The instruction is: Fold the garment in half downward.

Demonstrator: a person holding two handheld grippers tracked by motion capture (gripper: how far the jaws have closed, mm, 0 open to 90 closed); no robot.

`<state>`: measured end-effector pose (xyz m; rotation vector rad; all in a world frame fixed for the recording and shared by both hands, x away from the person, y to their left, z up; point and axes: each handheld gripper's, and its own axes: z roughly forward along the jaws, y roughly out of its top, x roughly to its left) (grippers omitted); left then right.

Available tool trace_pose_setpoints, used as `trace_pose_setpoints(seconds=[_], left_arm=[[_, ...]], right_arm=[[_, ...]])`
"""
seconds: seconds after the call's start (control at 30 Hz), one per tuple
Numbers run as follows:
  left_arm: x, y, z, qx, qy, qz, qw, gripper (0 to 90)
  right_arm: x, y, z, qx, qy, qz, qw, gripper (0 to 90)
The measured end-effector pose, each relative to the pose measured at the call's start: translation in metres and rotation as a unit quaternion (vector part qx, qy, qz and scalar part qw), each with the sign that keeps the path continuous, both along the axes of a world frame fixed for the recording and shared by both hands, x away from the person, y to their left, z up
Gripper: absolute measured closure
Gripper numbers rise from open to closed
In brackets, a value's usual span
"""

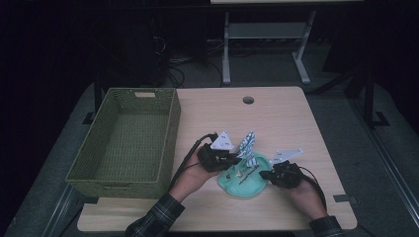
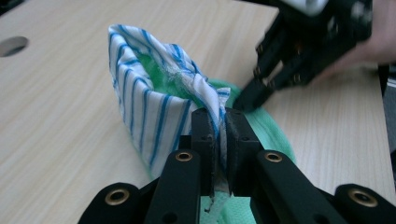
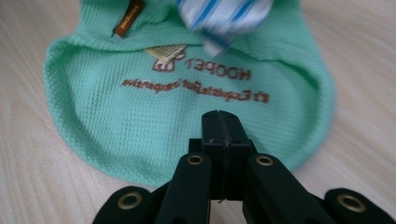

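Green garment: mint waffle-knit, rounded outline, lying flat on the pale wood-grain table, near my edge of it. Brown printed lettering and a small brown woven tag on the upper face (text reads mirrored in the right gripper view, so I'm looking at it from the back side or through it, can't tell which).

My right gripper: jaws fully together, nothing visible between the pads. Tip sits at the garment's right edge; in the left gripper view its black tip touches the green knit. In its own view the closed jaws hover over the garment's near rim.

My left gripper: at the garment's left-far side, jaws nearly together and clamped on a fold of striped cloth. That cloth is thin white woven fabric with blue stripes, crumpled, pulled up into a peaked tent shape standing off the green knit. Green shows inside the fold, so the striped part looks joined to the garment as a lining or collar.

Further out, left of the garment: olive woven basket, rectangular, slot handle in the far wall. Beyond the garment, round cable hole in the tabletop.
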<state>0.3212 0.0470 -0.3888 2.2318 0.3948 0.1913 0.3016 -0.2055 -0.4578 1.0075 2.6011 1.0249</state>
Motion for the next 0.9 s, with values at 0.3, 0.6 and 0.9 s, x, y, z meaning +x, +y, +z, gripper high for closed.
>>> trace_pose_setpoints(seconds=[0.3,0.6,0.9], left_arm=[[-0.008,-0.017,-0.016,0.024,0.012,-0.034,0.9991,82.5],[-0.013,-0.028,-0.03,0.028,0.038,-0.056,0.9973,76.5],[-0.01,-0.022,-0.017,-0.016,0.053,-0.06,0.9967,59.2]], right_arm=[[-0.003,-0.02,0.006,0.01,-0.009,-0.025,0.9996,89.5],[-0.003,-0.028,0.011,0.014,-0.019,-0.034,0.9991,89.5],[-0.003,-0.03,0.012,0.018,-0.022,-0.037,0.9989,89.5]])
